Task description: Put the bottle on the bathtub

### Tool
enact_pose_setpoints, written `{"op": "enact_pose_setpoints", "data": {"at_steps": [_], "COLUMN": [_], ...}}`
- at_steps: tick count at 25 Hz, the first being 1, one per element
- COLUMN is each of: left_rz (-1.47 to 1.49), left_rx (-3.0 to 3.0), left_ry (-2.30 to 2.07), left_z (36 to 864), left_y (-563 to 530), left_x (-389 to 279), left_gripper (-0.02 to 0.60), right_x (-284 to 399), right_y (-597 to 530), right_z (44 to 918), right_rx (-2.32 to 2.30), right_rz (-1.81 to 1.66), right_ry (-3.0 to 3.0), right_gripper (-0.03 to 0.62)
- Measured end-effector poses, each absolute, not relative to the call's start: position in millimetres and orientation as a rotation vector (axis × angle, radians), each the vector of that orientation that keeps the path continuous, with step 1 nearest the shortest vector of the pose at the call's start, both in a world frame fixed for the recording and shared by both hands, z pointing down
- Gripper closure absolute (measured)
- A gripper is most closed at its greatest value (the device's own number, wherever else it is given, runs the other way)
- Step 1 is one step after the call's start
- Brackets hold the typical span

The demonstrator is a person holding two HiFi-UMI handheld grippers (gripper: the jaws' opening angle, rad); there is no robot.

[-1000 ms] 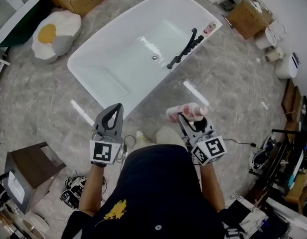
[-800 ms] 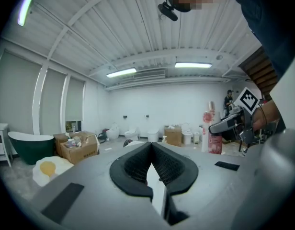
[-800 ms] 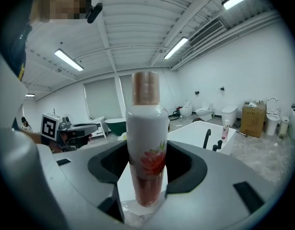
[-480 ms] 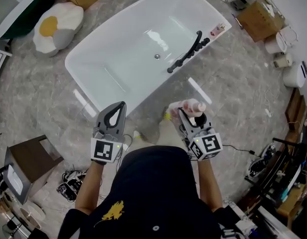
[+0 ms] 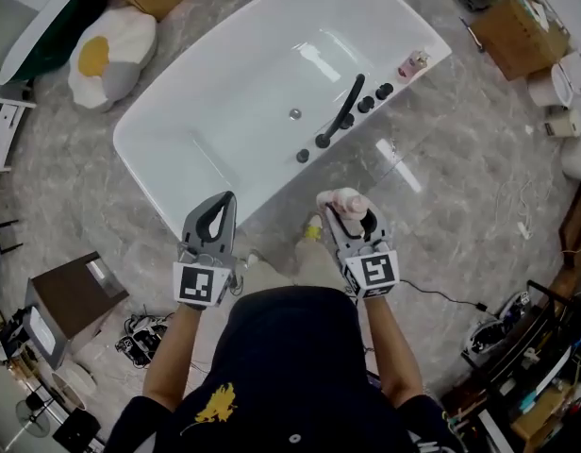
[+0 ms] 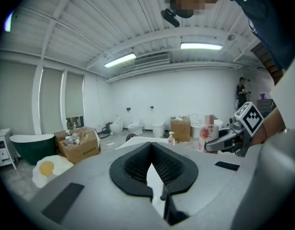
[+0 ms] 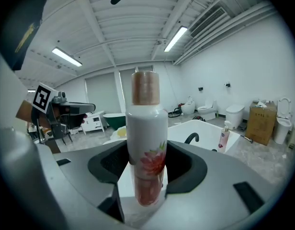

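My right gripper (image 5: 345, 217) is shut on a white bottle (image 7: 146, 147) with a pink flower print and a tan cap; in the head view the bottle (image 5: 343, 202) pokes out just short of the near rim of the white bathtub (image 5: 182, 173). The tub fills the upper middle of that view, with a black faucet (image 5: 339, 114) on its right rim. My left gripper (image 5: 213, 220) is shut with nothing in it, level with the right one and near the tub's near side. In the left gripper view its jaws (image 6: 153, 164) meet at the tips.
A small pink pump bottle (image 5: 412, 63) stands on the tub's far right corner. An egg-shaped cushion (image 5: 107, 47), cardboard boxes (image 5: 520, 31) and a brown side table (image 5: 73, 296) lie around the tub. Cables (image 5: 144, 333) trail on the marble floor behind me.
The tub has come closer and slid left under the view. Both grippers keep their state, the right one still carrying the bottle.
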State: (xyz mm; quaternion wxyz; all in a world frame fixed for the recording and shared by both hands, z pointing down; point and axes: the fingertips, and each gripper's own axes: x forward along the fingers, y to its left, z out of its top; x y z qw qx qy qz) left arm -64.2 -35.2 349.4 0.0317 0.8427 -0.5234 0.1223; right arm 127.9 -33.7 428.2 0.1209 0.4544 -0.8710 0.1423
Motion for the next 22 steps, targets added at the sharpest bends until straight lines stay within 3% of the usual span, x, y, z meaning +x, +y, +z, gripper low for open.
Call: {"op": "enact_pose_setpoints", "data": {"at_steps": [7, 22], "left_rz": [0.384, 0.345], "left_rx": [2.464, 2.283], "left_ry": [-1.743, -1.773], "left_z": [422.6, 611.9], "left_y": [-95.1, -163.8], "left_x": [-48.5, -54.6], "left_gripper": [0.563, 0.563], "right_x": [145.9, 89.1], "right_y": [-111.5, -204.5], "right_z": [510.6, 726.2], "right_rx": [1.286, 1.271], "right_rz": [0.351, 0.273], "right_ry": [-2.535, -2.414], "right_gripper": [0.370, 0.370]}}
